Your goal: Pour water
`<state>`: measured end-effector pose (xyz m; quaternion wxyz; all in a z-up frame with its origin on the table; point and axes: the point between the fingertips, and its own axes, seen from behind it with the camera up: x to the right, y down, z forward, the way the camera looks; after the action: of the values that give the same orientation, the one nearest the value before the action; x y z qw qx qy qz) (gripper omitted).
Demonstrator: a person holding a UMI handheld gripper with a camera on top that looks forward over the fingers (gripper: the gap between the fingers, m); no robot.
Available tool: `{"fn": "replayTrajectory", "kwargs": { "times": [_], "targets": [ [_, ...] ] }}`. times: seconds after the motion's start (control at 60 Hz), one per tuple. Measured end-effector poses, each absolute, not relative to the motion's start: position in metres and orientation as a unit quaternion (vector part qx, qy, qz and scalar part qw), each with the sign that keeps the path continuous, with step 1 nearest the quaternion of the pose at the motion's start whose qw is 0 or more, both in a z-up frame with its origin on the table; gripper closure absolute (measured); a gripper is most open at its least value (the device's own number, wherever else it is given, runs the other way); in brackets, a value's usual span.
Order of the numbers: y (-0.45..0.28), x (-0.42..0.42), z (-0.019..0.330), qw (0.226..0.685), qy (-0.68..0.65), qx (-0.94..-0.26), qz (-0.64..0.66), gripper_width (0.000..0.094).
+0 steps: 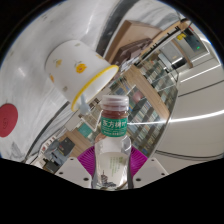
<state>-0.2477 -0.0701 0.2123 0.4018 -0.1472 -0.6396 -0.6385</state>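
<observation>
A clear plastic water bottle (112,150) with a green label and a dark cap (117,102) stands between my fingers. Both magenta pads press its sides, one at the left (87,158) and one at the right (138,160). My gripper (112,165) is shut on the bottle. The whole view is tilted. A white paper cup (80,68) with a yellow rim and small yellow and red marks stands beyond the bottle, to the left of its cap, on a white table (30,70). The cup's mouth faces the bottle's cap. The cap is on the bottle.
A red round spot (8,118) lies on the white table, left of the bottle. Beyond the table are wooden shelves (150,95) and room clutter. A pale surface (195,125) fills the area right of the bottle.
</observation>
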Motion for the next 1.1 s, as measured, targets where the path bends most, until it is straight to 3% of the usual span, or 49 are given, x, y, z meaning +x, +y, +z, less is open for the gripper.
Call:
{"fn": "replayTrajectory", "kwargs": {
  "times": [0.083,0.15,0.3,0.4,0.5,0.617,0.733,0.967,0.983,1.1],
  "targets": [
    [-0.076,-0.249,0.232,0.439,-0.622,-0.184,-0.622,0.0528],
    [-0.083,-0.232,0.258,0.494,-0.589,-0.240,-0.593,0.0528],
    [-0.102,-0.213,0.304,0.652,-0.421,-0.491,-0.395,0.0525],
    [-0.107,-0.187,0.313,0.703,-0.275,-0.621,-0.211,0.0527],
    [-0.120,-0.159,0.286,0.699,-0.170,-0.689,-0.088,0.0530],
    [-0.122,-0.142,0.218,0.663,-0.090,-0.743,-0.021,0.0527],
    [-0.121,-0.132,0.157,0.632,-0.051,-0.773,0.005,0.0528],
    [-0.131,-0.128,0.068,0.594,-0.053,-0.803,0.008,0.0501],
    [-0.129,-0.130,0.078,0.613,-0.053,-0.788,0.009,0.0522],
    [-0.134,-0.125,0.077,0.616,-0.045,-0.786,0.005,0.0461]
  ]
}}
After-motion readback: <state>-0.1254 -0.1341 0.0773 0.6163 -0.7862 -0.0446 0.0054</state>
